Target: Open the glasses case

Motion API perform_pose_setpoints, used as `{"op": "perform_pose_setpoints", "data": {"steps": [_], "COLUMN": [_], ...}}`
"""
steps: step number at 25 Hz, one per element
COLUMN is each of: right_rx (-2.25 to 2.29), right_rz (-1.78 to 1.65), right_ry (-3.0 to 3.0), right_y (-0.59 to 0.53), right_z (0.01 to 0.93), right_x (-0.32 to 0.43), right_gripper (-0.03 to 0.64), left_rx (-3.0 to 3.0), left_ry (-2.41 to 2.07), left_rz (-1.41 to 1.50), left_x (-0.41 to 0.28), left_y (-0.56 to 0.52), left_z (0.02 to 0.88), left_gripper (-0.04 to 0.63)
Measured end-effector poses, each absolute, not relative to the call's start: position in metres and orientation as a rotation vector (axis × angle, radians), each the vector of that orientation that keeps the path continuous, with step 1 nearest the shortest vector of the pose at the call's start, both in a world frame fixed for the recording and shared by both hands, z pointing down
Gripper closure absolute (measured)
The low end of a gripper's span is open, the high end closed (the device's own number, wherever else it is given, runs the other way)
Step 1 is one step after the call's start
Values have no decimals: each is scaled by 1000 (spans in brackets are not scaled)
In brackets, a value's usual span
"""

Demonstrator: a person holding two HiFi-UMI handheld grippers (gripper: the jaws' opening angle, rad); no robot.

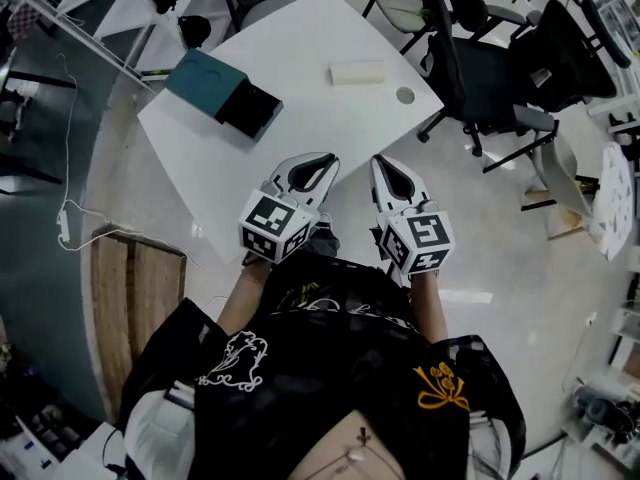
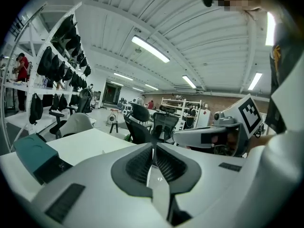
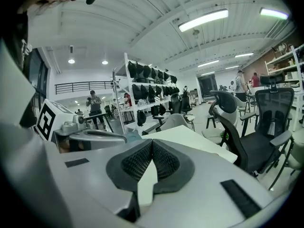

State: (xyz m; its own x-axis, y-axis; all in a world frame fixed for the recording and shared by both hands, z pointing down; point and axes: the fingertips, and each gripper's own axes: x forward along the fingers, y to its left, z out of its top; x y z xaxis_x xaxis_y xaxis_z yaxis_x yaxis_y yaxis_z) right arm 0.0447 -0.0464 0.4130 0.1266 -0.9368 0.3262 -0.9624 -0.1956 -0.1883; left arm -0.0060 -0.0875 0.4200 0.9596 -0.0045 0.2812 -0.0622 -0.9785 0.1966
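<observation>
One cream, oblong glasses case [image 1: 357,72] lies closed.

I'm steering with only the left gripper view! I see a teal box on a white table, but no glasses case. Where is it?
Observer: The head view shows a pale oblong case, probably the one you want. It lies on the white table, to the right of the teal box.
Operator: Is anything touching it?
Observer: No. The left gripper and the right gripper are both at the table's near edge, well apart from the case.
Operator: Is the other gripper holding something?
Observer: No. The right gripper view shows its jaws together with nothing between them.
</observation>
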Motion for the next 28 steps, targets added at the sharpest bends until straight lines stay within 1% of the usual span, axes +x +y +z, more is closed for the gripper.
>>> {"op": "perform_pose_setpoints", "data": {"steps": [8,17,28], "right_rx": [2291,2268,2052], "right_rz": [547,580,539], "right_ry": [-1896,-1897,-2005], "right_y": [-79,-89,-149], "right_z": [416,426,438], "right_x": [58,84,161], "right_gripper": [603,603,603], "left_rx": [2901,2878,2837], "left_ry": [-23,-29,-247], "left_rz": [398,427,419], "left_x": [10,33,95], "left_y": [-122,-126,-169], "left_z": [424,433,436], "left_gripper": [558,558,558]}}
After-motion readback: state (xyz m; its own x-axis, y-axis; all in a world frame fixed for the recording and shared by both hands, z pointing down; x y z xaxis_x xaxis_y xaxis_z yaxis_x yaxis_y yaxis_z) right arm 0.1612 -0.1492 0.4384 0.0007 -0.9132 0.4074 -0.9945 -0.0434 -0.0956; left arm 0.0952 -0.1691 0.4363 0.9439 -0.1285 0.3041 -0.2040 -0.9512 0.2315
